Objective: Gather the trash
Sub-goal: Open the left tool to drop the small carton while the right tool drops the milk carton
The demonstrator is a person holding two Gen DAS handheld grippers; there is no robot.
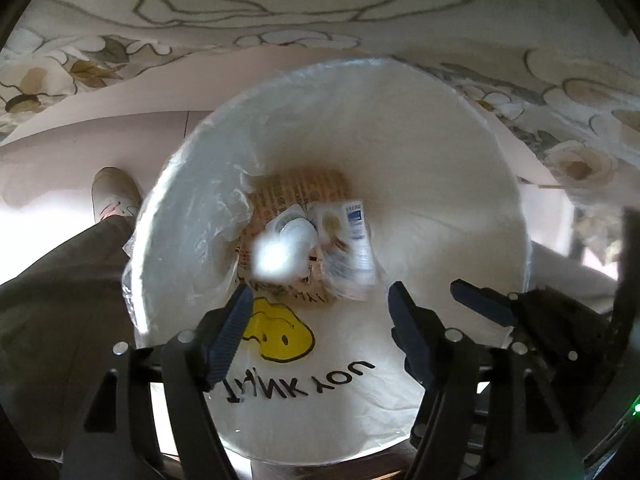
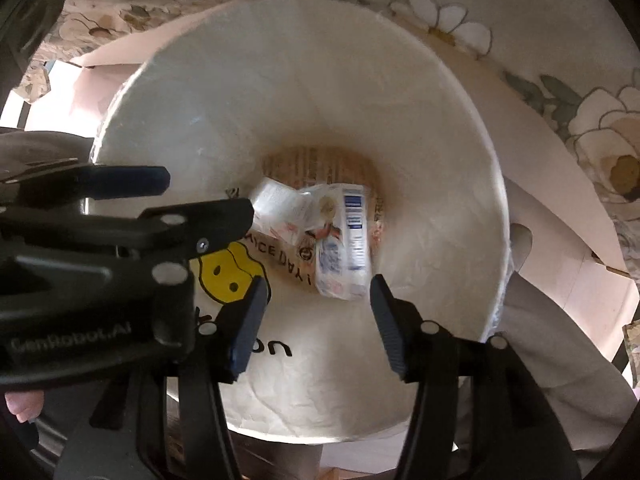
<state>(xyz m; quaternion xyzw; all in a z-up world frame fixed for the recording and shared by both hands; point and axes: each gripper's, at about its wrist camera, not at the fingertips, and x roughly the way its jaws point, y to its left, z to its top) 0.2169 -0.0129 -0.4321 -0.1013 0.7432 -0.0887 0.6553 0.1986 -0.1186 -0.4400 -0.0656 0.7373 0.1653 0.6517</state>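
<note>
The trash is down in the bin: a blue and white packet (image 2: 344, 240) and a crumpled white wad (image 1: 280, 252) lie at the bottom, on a brown paper bag. They look blurry, so they may be falling. The bin (image 1: 440, 152) has a white bag liner with a yellow smiley (image 1: 280, 332) on it.

The left gripper (image 1: 320, 316) hangs over the bin, jaws apart, holding nothing. The right gripper (image 2: 318, 320) is the same, jaws apart and empty.

The two grippers are very close, so they could bump. A finger could also snag the thin liner and pull it off the rim.
</note>
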